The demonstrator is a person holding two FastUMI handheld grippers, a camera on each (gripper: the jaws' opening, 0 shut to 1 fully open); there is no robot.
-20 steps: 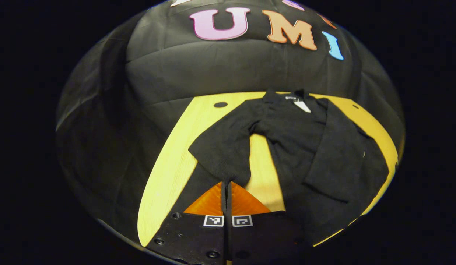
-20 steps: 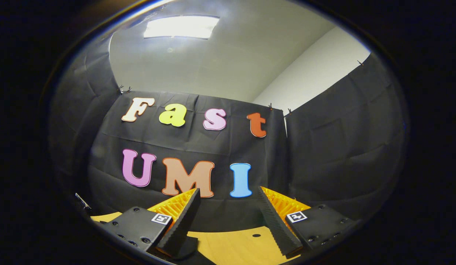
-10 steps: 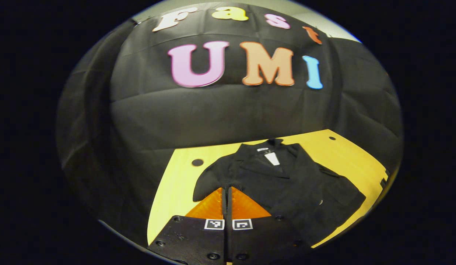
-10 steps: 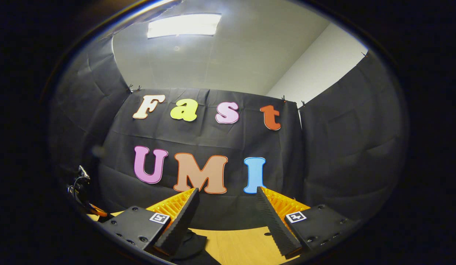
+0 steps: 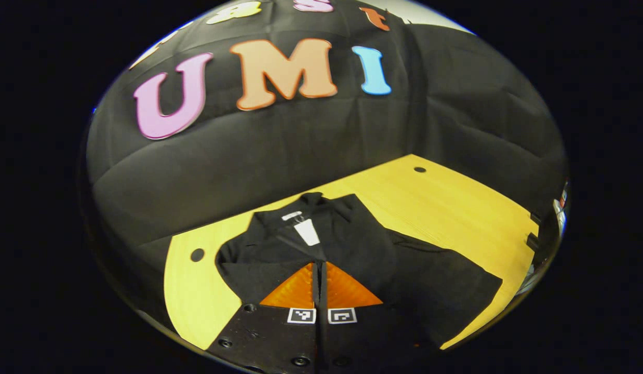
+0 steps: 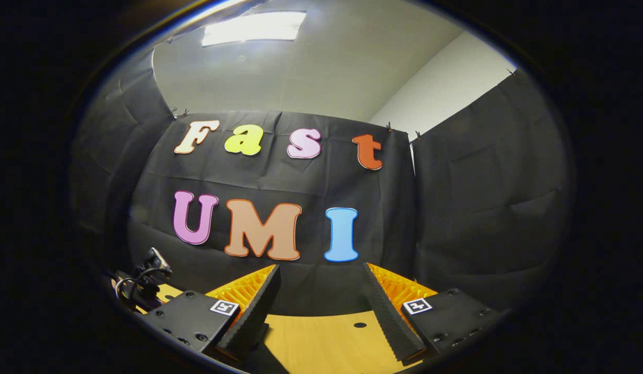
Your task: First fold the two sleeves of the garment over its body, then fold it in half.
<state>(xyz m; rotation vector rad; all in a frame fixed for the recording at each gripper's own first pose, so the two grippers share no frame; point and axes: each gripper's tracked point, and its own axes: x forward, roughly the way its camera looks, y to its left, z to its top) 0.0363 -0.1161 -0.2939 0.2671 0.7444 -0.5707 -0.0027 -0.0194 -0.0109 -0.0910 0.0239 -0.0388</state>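
A black garment (image 5: pixel 404 265) lies on the yellow wooden table (image 5: pixel 446 208), collar and white label (image 5: pixel 307 232) toward the wall. One sleeve lies folded across its body on the right. My left gripper (image 5: pixel 319 264) is shut on the other sleeve (image 5: pixel 246 275), whose cuff is held over the chest just below the collar. In the right gripper view, my right gripper (image 6: pixel 319 267) is open with nothing between its fingers, raised above the table (image 6: pixel 326 337) and facing the wall. The left gripper's body (image 6: pixel 145 283) shows at the far left there.
Round holes (image 5: pixel 197 254) (image 5: pixel 419 169) mark the table's back corners. Black cloth walls close the booth behind and at both sides. Bare tabletop lies to the right of the garment, up to the right edge (image 5: pixel 529 234).
My left gripper carried the sleeve from the table's left side inward over the garment's body. The right gripper stayed open and barely moved.
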